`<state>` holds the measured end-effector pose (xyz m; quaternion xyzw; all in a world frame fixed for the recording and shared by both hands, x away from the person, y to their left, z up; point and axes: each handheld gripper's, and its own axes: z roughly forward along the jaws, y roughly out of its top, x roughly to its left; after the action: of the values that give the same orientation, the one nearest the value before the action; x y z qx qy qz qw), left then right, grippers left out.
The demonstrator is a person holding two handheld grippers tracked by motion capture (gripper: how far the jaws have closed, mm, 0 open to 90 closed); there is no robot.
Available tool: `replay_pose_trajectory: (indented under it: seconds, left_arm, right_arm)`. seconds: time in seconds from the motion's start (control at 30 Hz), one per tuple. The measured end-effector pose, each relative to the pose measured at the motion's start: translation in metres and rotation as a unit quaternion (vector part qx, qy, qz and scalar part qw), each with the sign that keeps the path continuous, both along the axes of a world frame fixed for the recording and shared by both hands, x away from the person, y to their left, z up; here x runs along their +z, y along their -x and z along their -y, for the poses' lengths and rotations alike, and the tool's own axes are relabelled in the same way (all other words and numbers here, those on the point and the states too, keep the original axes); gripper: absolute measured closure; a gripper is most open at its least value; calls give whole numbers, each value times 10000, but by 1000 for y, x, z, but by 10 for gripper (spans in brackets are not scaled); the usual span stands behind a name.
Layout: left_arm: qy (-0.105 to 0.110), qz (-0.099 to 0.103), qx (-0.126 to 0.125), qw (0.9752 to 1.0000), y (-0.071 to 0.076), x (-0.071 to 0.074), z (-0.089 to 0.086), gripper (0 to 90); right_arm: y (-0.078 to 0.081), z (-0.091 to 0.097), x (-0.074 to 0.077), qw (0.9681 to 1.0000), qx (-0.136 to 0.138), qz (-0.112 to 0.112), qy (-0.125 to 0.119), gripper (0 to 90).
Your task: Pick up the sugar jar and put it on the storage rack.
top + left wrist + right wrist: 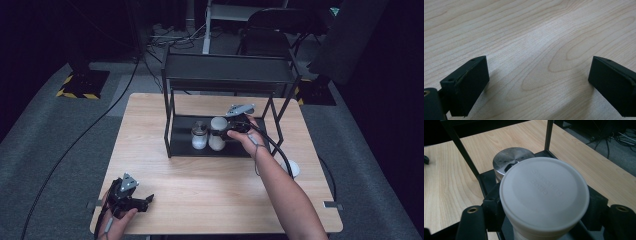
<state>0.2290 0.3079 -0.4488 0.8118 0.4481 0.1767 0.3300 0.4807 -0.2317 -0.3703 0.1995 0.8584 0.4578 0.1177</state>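
Near edge, left corner: left gripper (146, 201) resting low over the wooden table (200, 195), held by the left hand (116, 224), well apart from everything else.
Left claw: jaws spread wide, nothing but bare wood grain between them in the left gripper view; parked, by the look of it, out of the way and ready if called on.
Right side, near the table edge: small white lid-like object (294, 169) lying flat beside the right forearm, touching nothing; possibly a cap set aside, cannot say from what.
Mid-table: right forearm reaching forward and into the lower tier of the black shelf rack (172, 120), under the upper tray.
Right claw: right gripper (226, 132) clamped on the white bottle (544, 195), jaws pressed to either side just under its broad lid, gripped high, likely for a steady hold and clearance from the tier floor.
Bottle position: upright on the bottom tier, toward the middle, in among the frame posts.
Neighbour: glass jar (199, 136) with a metal lid, white contents, standing just beside the bottle on its left; close quarters, so a sideways nudge could knock it.
Judgement: either placing or lifting out; cannot tell which.
Farther back: upper tray of the rack bare, dark floor beyond.
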Motion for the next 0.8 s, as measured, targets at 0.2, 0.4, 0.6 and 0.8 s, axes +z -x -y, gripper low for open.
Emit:
replay_pose_trajectory:
  seconds: [0.2,0.4,0.6,0.8]
  left_arm:
    - [3,-3,3,10000,0,0,0,32]
    - [0,-7,2,10000,0,0,0,32]
    - [1,-2,2,10000,0,0,0,32]
    - [12,1,10,10000,0,0,0,31]
  right_arm:
    - [-1,1,-4,10000,-8,16,-75,334]
    - [2,1,-2,10000,-93,13,-28,292]
    - [10,-1,8,9998,-83,147,51,190]
    - [23,5,23,9995,-183,256,13,146]
